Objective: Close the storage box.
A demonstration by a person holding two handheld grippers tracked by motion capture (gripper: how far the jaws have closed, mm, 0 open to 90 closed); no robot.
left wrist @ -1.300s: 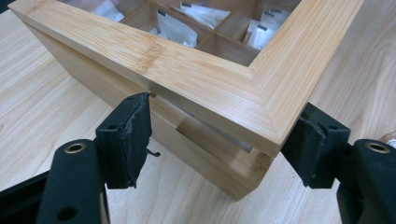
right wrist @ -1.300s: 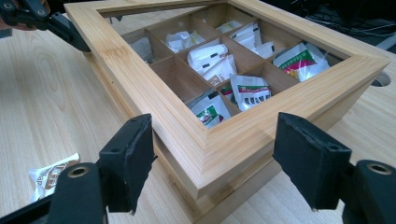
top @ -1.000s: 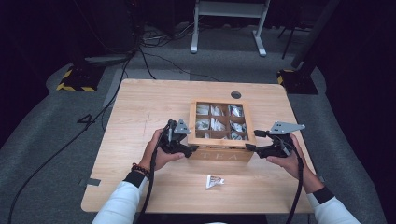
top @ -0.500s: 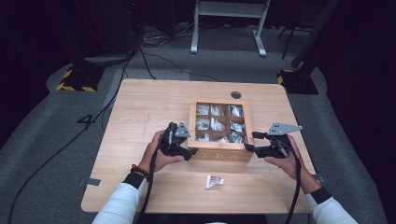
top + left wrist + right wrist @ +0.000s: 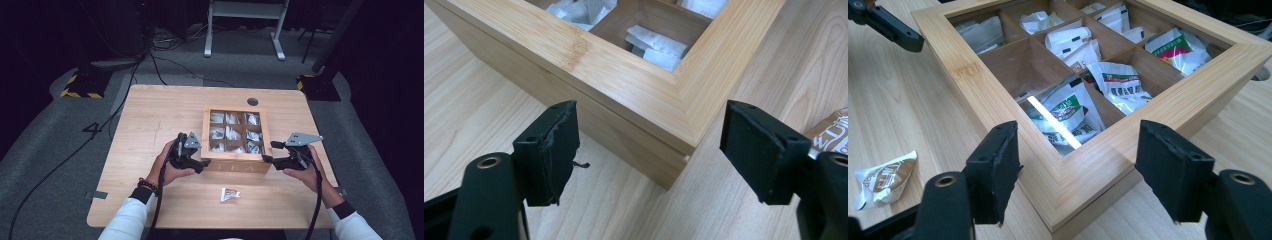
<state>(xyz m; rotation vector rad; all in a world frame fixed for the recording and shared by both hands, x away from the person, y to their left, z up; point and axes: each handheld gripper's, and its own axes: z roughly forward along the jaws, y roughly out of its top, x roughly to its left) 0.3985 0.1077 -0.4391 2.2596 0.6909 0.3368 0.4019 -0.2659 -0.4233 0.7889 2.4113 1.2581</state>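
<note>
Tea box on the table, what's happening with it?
A person holds a tool in each hand at the two near corners of the wooden tea box. The left tool and the right tool are both open, each with its jaws either side of a corner, not yet clamped. The box's lid is down, with sachets visible through it in the compartments. One loose tea sachet lies on the table in front of the box.

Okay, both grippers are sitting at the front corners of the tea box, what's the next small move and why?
Probably ease both inward until the jaws straddle the corners. The left hand-held gripper and right hand-held gripper are open, each aimed at a front corner of the tea box, with neither pad visibly touching wood.
</note>
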